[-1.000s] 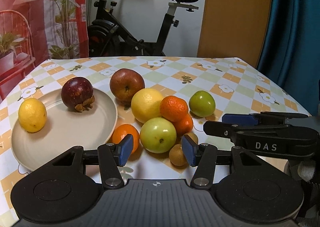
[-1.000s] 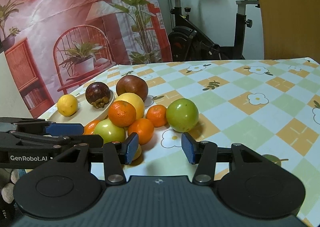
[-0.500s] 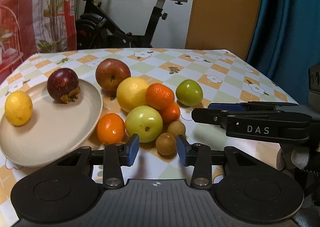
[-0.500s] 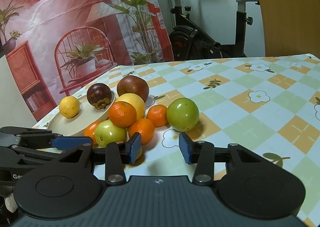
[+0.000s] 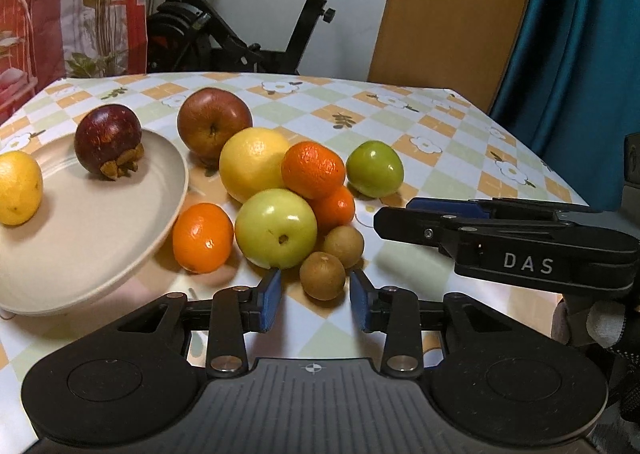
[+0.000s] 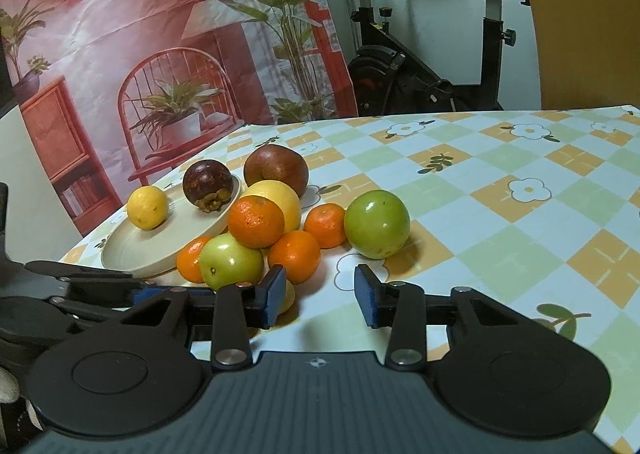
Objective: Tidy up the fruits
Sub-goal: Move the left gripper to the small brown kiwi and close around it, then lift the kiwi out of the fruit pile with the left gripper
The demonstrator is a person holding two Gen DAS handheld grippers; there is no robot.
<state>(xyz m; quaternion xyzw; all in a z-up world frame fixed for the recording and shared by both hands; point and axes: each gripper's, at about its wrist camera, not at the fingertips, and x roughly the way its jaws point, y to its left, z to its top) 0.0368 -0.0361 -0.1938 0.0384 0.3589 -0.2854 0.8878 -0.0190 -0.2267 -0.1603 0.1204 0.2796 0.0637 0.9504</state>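
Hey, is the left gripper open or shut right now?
Open. The left gripper has its blue pads apart, with a small brown round fruit just beyond the gap, not clamped.

You have one plate [image 5: 168, 189] at nine o'clock holding two fruits: one lemon [image 5: 18, 187] and one mangosteen [image 5: 108, 143]. On the cloth you have one red apple [image 5: 214, 121], one grapefruit [image 5: 252, 163], four mandarins [image 5: 312, 169], two green apples [image 5: 276, 228] and two small brown fruits [image 5: 322, 276].

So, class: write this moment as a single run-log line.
left gripper: open, nearest small brown fruit between its fingers | right gripper: open, holding nothing | plate: lemon, mangosteen
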